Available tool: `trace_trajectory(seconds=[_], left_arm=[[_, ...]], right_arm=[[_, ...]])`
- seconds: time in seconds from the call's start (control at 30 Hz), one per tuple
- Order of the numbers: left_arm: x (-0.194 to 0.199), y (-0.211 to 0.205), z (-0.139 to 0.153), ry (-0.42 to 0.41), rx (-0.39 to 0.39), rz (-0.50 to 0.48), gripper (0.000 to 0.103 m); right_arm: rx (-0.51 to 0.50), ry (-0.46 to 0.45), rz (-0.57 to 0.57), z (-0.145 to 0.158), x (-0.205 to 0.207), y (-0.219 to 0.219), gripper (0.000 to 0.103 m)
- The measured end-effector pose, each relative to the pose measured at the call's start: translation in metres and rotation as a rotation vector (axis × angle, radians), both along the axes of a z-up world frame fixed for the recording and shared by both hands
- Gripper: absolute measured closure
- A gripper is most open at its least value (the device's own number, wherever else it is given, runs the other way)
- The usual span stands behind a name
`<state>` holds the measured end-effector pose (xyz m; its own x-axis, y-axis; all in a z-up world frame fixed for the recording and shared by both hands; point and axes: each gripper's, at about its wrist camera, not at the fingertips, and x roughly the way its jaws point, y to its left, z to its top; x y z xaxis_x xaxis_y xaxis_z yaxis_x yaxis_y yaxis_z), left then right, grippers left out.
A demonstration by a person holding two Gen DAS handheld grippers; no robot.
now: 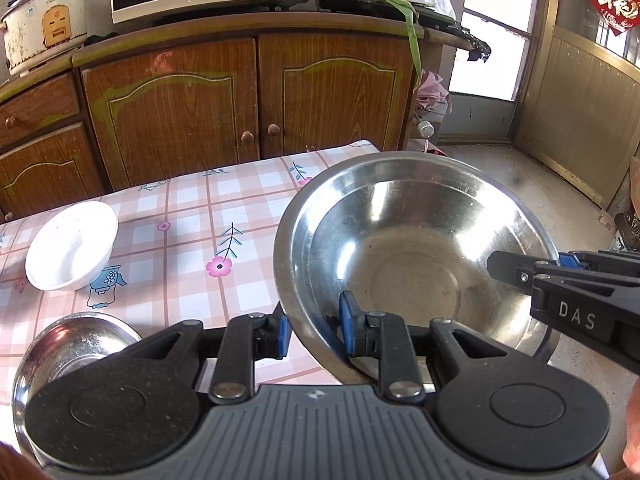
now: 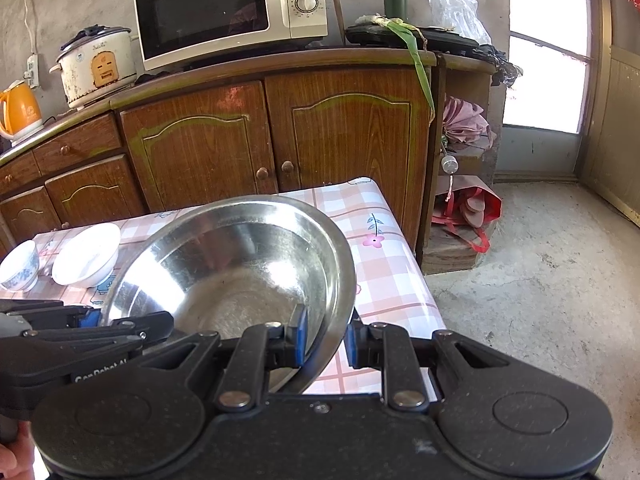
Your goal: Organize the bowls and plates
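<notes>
left tongs, right tongs – both clamping steel basin rim

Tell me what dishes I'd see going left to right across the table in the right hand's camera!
Blue-patterned small bowl → white bowl → big steel bowl, gripped at its rim by both grippers.

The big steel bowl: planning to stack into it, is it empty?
Empty. The big steel bowl shows only bare, shiny metal inside, in both wrist views.
</notes>
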<state>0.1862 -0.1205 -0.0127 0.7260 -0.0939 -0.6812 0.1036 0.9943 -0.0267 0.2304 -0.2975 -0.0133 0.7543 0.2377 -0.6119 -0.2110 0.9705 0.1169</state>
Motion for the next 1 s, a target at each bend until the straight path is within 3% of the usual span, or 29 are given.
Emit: trace_trajectory(seconds=[1.0], left_arm=[[-0.041,-0.007,-0.006,-0.025,0.041,-0.056,0.079]], right_arm=[[0.003,0.024,-0.063,-0.01,-0.052,-0.006,0.078]])
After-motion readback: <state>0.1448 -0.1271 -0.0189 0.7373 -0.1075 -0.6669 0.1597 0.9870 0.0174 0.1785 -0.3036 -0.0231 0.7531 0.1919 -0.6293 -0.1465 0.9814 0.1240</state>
